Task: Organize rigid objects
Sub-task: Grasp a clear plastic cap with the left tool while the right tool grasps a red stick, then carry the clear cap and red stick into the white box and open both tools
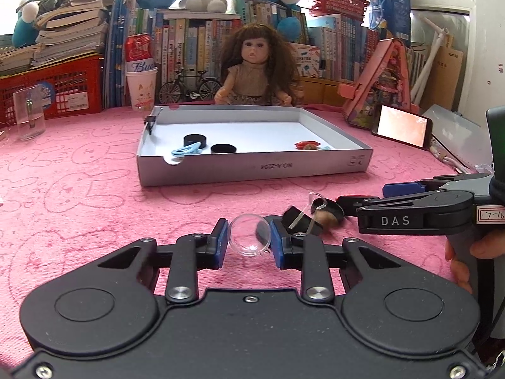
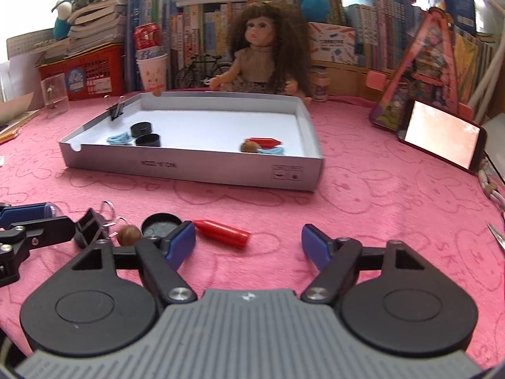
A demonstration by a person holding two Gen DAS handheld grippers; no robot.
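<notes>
Clear plastic dome cup (image 1: 249,237), empty, tipped sideways

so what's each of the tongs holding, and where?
Left tongs: shut on the clear round cap, pads pressing its opposite sides. Right tongs: open, holding nothing; the red crayon lies loose between them.

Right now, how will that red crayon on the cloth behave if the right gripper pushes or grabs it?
The red crayon looks round-bodied and lies on its side, so a sideways nudge will likely roll it, though the pink cloth may slow it. It looks stiff and small, probably light. Its smooth, tapered tip could slip, so the open right gripper should probably close across the body.
</notes>
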